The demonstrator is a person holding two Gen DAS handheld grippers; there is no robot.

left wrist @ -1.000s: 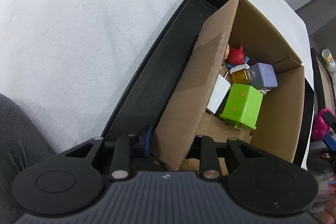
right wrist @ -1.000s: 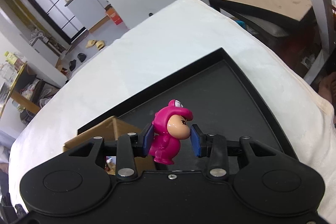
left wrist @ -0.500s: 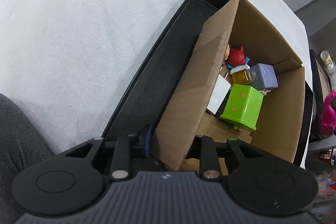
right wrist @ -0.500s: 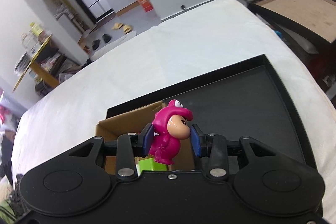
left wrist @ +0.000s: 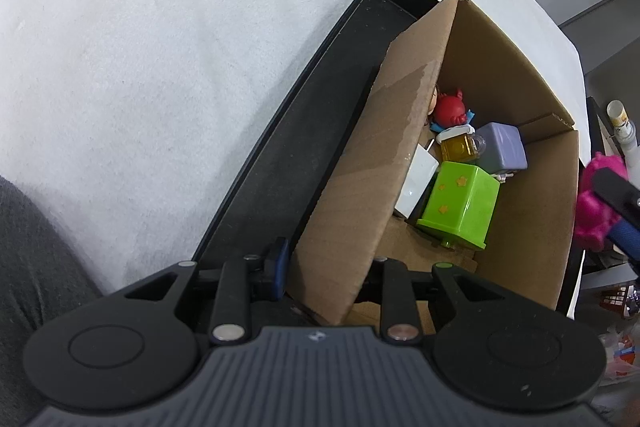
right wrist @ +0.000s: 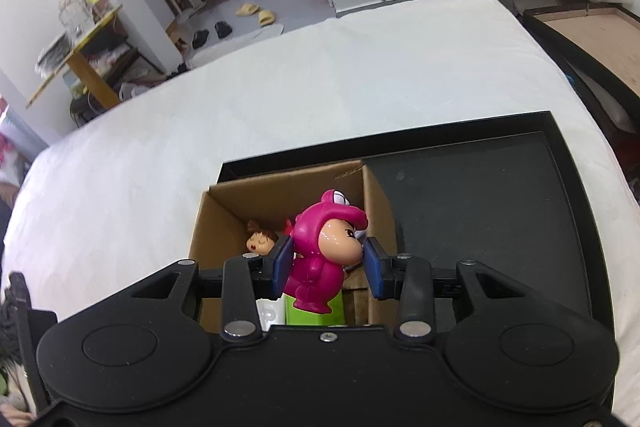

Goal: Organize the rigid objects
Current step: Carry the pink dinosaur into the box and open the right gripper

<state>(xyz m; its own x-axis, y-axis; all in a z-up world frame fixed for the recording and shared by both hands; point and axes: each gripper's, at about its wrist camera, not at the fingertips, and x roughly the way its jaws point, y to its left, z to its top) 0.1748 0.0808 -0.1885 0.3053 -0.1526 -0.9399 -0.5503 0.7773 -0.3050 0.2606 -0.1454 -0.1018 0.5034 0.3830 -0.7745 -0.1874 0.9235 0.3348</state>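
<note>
The left gripper (left wrist: pixel 322 277) is pointing steeply down, and its jaws are clamping the near wall of the cardboard box (left wrist: pixel 360 187). The right gripper (right wrist: pixel 326 265) is tilting down over the open box, and its blue pads are pinching the pink figurine (right wrist: pixel 320 259) at both sides.

One cardboard box (left wrist: pixel 532 211), one tray (right wrist: pixel 500 195), three figurines (right wrist: pixel 320 251).

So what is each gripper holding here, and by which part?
The right gripper clamps the pink figurine by its back and face. The left gripper pinches the near wall of the cardboard box at its rim.
</note>
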